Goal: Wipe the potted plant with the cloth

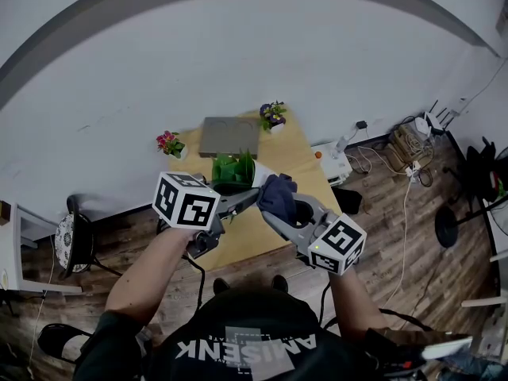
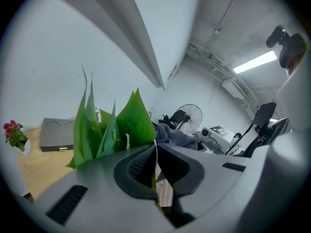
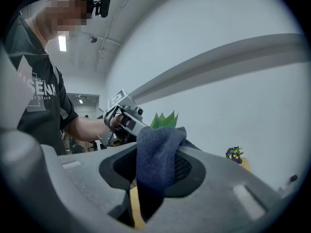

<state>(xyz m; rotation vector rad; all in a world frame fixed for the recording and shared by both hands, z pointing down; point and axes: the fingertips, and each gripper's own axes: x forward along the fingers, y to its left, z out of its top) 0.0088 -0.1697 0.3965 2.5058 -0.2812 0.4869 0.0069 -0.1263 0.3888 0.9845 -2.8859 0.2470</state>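
The wooden table (image 1: 295, 165) carries a grey box (image 1: 230, 136), a pink-flowered pot (image 1: 170, 144) and a purple-flowered pot (image 1: 272, 116).

The left gripper (image 2: 156, 152) is closed on the thin white rim of the potted plant (image 2: 131, 123); a dark cloth (image 2: 177, 137) is seen right of the leaves.

The potted plant (image 1: 232, 170), a tuft of broad, pointed green leaves in a white pot, sits over the near half of the wooden table (image 1: 300, 162), its thin white rim pinched by the left gripper (image 2: 155, 153). Just right of it, the dark blue cloth (image 3: 156, 154) hangs bunched, clamped in the right gripper (image 3: 154, 174).
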